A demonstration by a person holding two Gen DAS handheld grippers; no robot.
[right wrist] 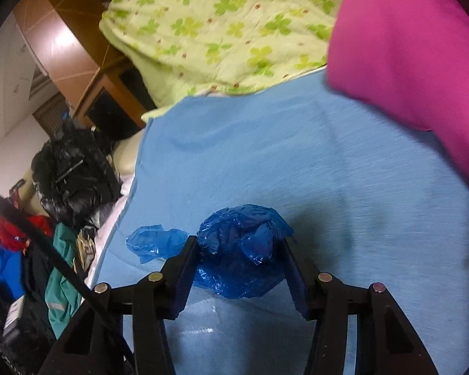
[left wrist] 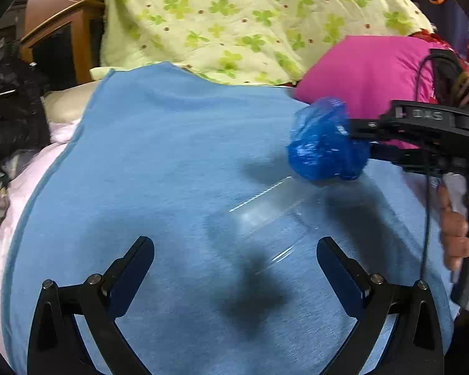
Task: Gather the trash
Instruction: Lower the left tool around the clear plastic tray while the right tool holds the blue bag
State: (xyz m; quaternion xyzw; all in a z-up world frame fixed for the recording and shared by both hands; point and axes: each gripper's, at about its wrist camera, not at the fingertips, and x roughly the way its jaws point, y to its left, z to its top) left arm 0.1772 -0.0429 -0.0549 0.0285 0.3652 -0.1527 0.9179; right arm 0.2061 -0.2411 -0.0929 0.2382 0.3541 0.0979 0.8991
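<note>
The crumpled blue plastic bag point(right wrist: 244, 250) is gripped betw. the jaws of the right gripper point(right wrist: 240, 250), pads pressed on both sides. It is judged v. light, soft, slippery; best held at the bunched middle. The left gripper point(left wrist: 234, 268) is seen open, w/ nothing between.

right tool point(right wrist: 239, 250): pads pressed on both sides of a crumpled blue plastic bag point(right wrist: 240, 243)
surface: blue cloth point(right wrist: 297, 156)
behind: green clover-print blanket point(right wrist: 222, 25), pink cushion point(right wrist: 416, 56)
left edge: black bag point(right wrist: 72, 181)
</note>
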